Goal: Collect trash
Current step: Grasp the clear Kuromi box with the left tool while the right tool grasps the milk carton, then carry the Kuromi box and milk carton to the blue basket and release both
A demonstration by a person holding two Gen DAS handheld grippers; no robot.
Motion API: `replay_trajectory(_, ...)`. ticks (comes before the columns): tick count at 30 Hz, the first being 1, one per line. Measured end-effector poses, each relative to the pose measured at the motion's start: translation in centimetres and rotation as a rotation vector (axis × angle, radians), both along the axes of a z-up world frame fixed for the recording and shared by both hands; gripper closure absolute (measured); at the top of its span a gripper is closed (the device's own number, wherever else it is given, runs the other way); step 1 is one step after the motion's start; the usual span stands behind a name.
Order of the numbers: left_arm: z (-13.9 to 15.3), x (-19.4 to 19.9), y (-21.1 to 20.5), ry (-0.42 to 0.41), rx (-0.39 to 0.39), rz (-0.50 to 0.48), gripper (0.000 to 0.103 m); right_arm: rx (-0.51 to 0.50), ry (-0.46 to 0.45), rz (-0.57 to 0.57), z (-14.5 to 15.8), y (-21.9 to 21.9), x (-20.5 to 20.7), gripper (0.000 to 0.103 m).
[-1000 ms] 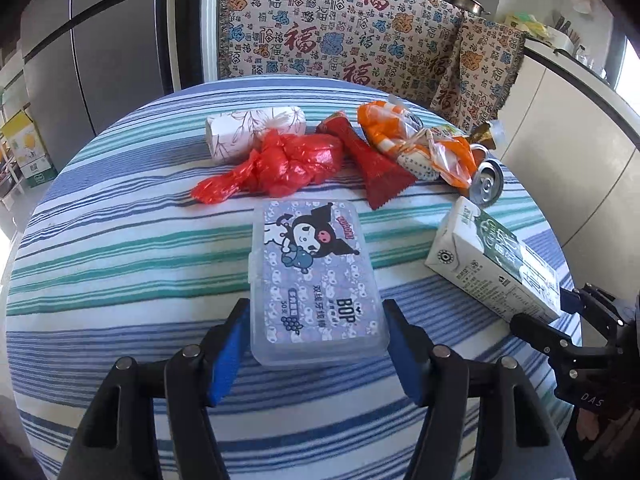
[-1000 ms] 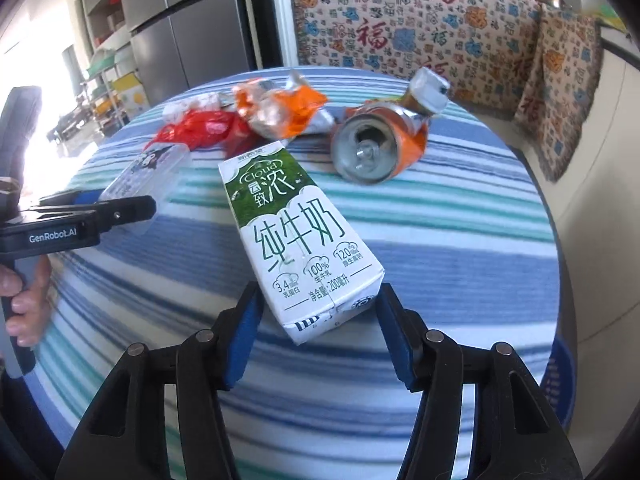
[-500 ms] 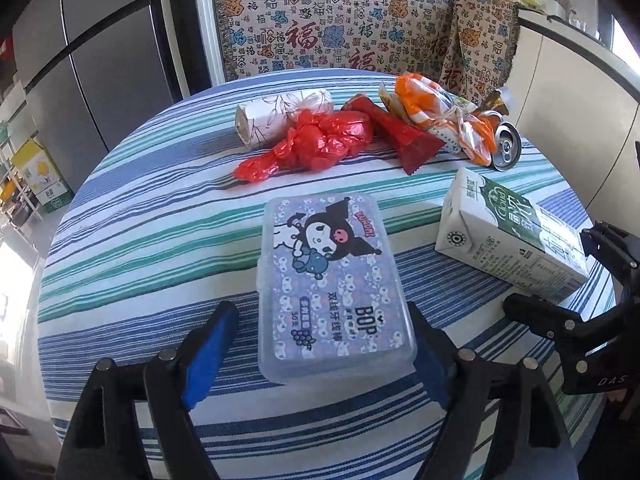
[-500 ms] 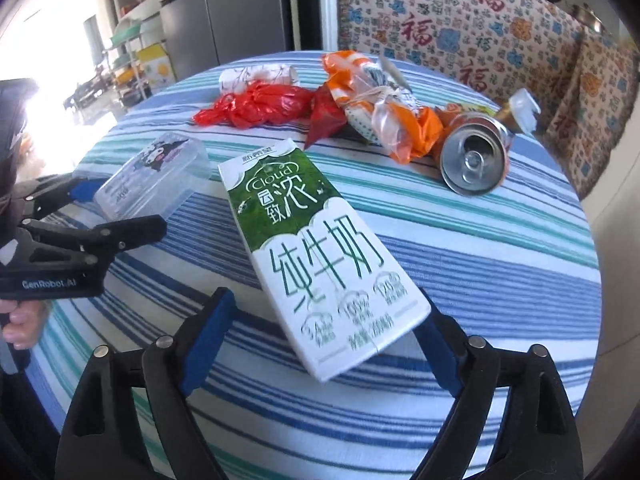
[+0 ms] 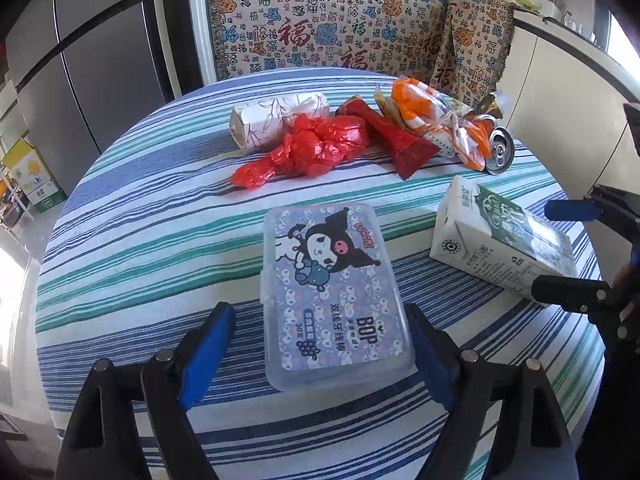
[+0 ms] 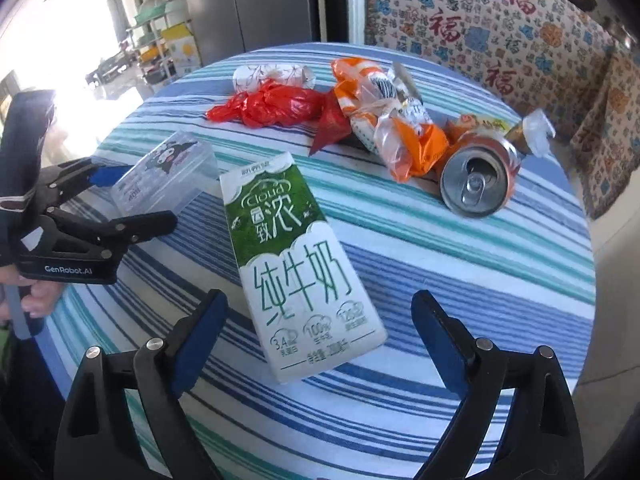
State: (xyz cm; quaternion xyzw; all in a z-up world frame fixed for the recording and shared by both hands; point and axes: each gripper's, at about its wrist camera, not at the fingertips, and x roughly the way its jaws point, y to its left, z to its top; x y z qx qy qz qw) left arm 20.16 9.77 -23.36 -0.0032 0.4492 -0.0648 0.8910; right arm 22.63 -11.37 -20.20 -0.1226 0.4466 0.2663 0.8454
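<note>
A clear plastic box [image 5: 332,292] with a cartoon label lies flat on the striped round table [image 5: 140,220]. My left gripper [image 5: 318,312] is open, its blue pads on either side of the box's near end, clear of it. A green-and-white milk carton [image 6: 296,256] lies on its side to the right. The jaws of my right gripper [image 6: 319,300] are opening and stand wide, with the carton's near end between them, untouched. Further back lie a red plastic bag [image 5: 312,148], a red wrapper [image 5: 396,140], an orange wrapper [image 5: 432,120] and an opened can [image 6: 476,178].
A white floral roll [image 5: 272,120] lies behind the red bag. Patterned fabric [image 5: 340,28] hangs beyond the table's far edge, with a grey fridge [image 5: 100,60] at the left and a white cabinet [image 5: 560,100] at the right. A person's hand [image 6: 36,296] holds the left gripper.
Both grippers have let go and spread their jaws: the left off the plastic box, the right off the milk carton. Both have drawn back a little and the items lie on the table.
</note>
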Motion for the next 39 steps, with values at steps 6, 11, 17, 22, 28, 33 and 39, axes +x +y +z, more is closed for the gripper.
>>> replay_trajectory(6, 1.0, 0.3, -1.0, 0.015, 0.047, -0.042, 0.026, -0.103, 0.064, 0.131, 1.6, 3.4, 1.9, 0.013)
replay_trajectory(11, 1.3, 0.4, -0.7, 0.036, 0.045, -0.044, 0.036, -0.204, 0.122, 0.177, 0.4, 5.4, 2.5, 0.048)
replay_trajectory(17, 2.5, -1.1, -0.8, -0.005, -0.001, -0.065, 0.037, -0.106, 0.076, 0.076, 2.3, 3.1, 0.9, 0.05)
replay_trajectory(22, 3.5, -1.9, -2.7, -0.034, -0.041, -0.1, 0.037, 0.009, 0.055, -0.028, 3.4, -0.7, -0.6, 0.05)
replay_trajectory(28, 4.2, -1.9, -7.3, -0.039, -0.064, -0.184, 0.037, 0.145, 0.041, -0.176, 4.1, -6.2, -1.3, 0.05)
replay_trajectory(33, 5.0, -1.7, -12.6, -0.046, -0.093, -0.284, 0.037, 0.216, 0.011, -0.337, 5.0, -12.8, -1.8, 0.05)
replay_trajectory(39, 6.9, -0.4, -20.9, -0.06, -0.157, -0.427, 0.037, 0.251, -0.016, -0.579, 5.2, -22.5, -2.5, 0.05)
